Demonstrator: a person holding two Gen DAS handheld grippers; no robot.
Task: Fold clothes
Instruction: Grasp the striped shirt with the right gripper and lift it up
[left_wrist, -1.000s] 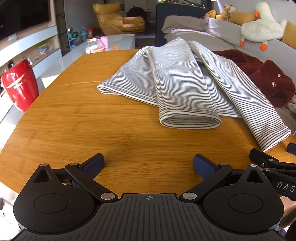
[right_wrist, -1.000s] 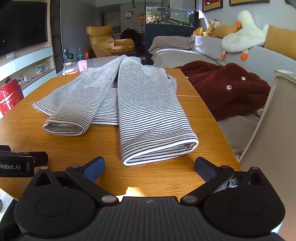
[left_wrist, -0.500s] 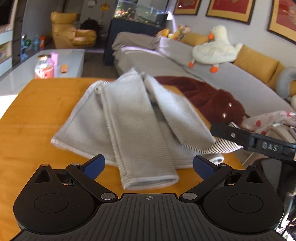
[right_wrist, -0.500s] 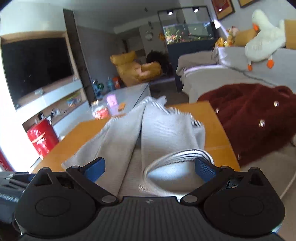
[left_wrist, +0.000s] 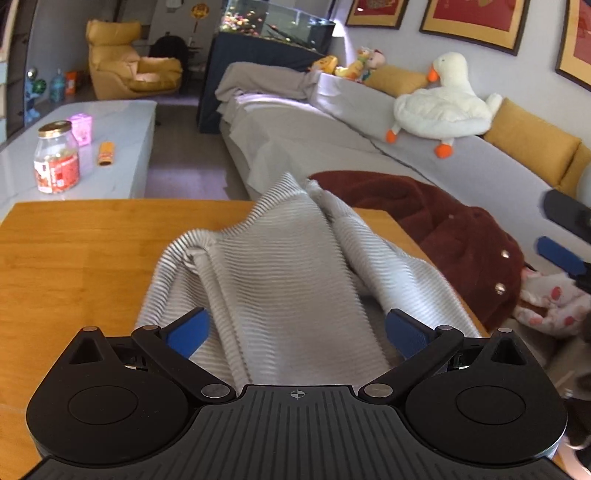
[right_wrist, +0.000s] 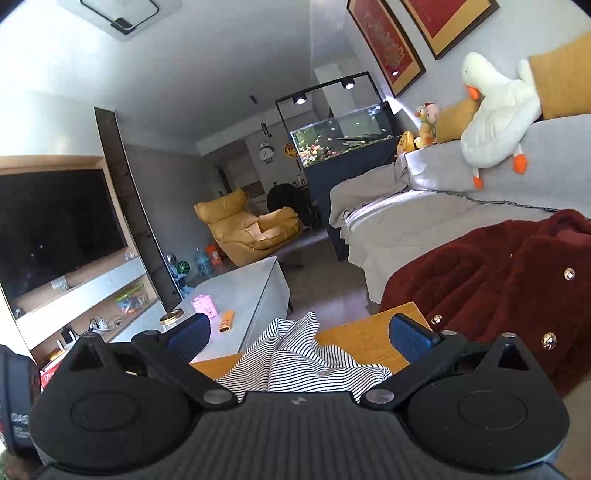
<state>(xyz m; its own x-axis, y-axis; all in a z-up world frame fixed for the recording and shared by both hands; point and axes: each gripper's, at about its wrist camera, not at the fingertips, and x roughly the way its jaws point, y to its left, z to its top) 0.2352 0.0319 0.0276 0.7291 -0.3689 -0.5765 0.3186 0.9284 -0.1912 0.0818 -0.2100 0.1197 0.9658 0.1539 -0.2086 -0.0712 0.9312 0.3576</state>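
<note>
Striped garment (left_wrist: 291, 280) lies bunched lengthwise on the wooden table (left_wrist: 74, 251), rumpled, one band drawn toward the near edge. Left gripper (left_wrist: 295, 330) hangs low over that band, fingers spread, nothing pinched. Right gripper (right_wrist: 297, 332) likewise spread, tilted up toward the room. Judgement: mid-fold; cloth wants flattening and a grip on an edge before any further fold. Left view shows most of the garment; right view shows only its far end, plus the red coat (right_wrist: 491, 273) beside the table
</note>
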